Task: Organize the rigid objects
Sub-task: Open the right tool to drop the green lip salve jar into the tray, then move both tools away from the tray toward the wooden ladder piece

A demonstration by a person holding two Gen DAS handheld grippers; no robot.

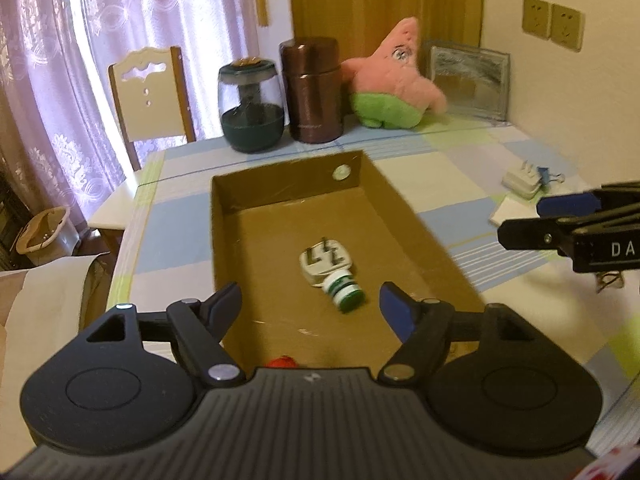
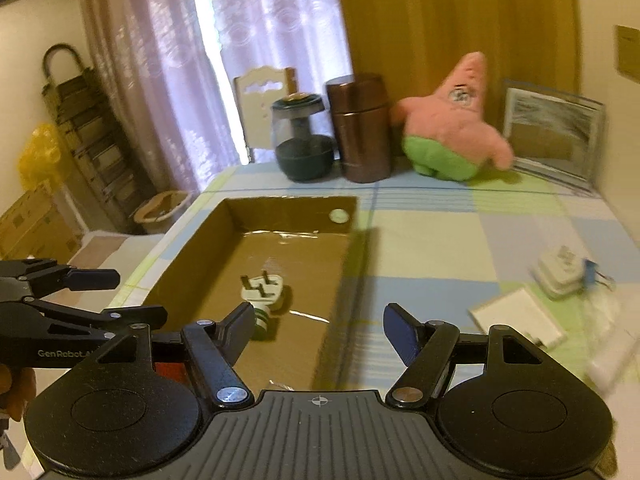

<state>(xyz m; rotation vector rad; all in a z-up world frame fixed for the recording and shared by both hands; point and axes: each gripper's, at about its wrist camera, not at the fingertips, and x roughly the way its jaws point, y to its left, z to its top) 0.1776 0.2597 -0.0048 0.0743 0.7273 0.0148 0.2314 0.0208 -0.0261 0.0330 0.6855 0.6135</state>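
Both the left gripper (image 1: 312,304) and right gripper (image 2: 320,322) hover wide and empty. Plug (image 1: 325,261) and bottle (image 1: 345,293) lie touching in the cardboard box (image 1: 224,216); another plug (image 2: 558,272) waits far right beside a blue clip (image 2: 591,271), risking a double grasp.

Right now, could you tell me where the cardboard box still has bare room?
The cardboard box has bare floor from the white plug to its far wall, and along its left wall. It is crowded mid-floor, where the plug touches the green-and-white bottle.
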